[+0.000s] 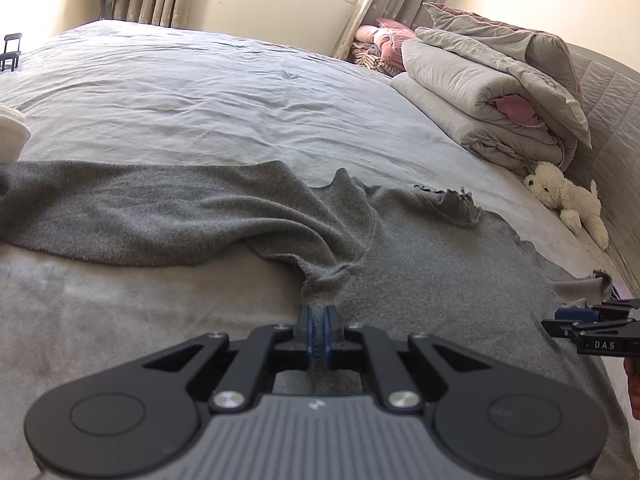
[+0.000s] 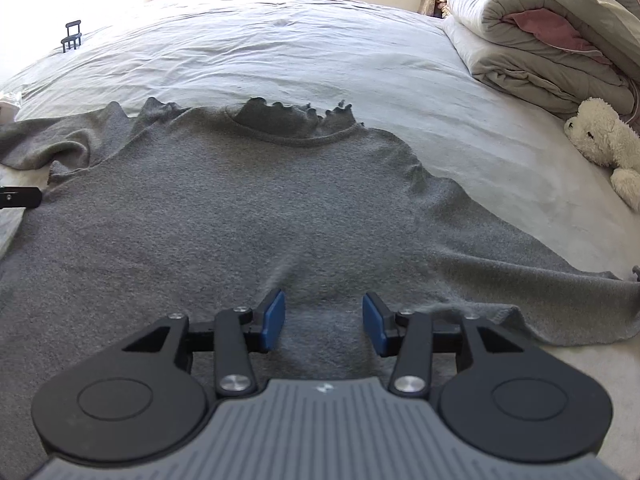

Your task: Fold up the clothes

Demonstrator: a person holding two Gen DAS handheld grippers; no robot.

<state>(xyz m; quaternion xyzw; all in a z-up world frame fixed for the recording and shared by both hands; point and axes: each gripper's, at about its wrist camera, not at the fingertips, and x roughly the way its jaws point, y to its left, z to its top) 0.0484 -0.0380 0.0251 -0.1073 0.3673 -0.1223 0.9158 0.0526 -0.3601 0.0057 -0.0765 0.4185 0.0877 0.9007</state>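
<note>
Grey sweater (image 2: 248, 208) lies spread flat on the bed (image 2: 360, 56), frilled collar away from the cameras. Left tool (image 1: 319, 322) pinches a fold of its fabric; right tool (image 2: 324, 320) hovers spread above the hem, gripping nothing.

Bare sheet (image 2: 280, 52) beyond sweater (image 2: 240, 208)

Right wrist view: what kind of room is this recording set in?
Most likely a home bedroom: a wide bed with a grey sweater spread on it, folded quilts stacked at its head, and a white plush toy beside them.
</note>
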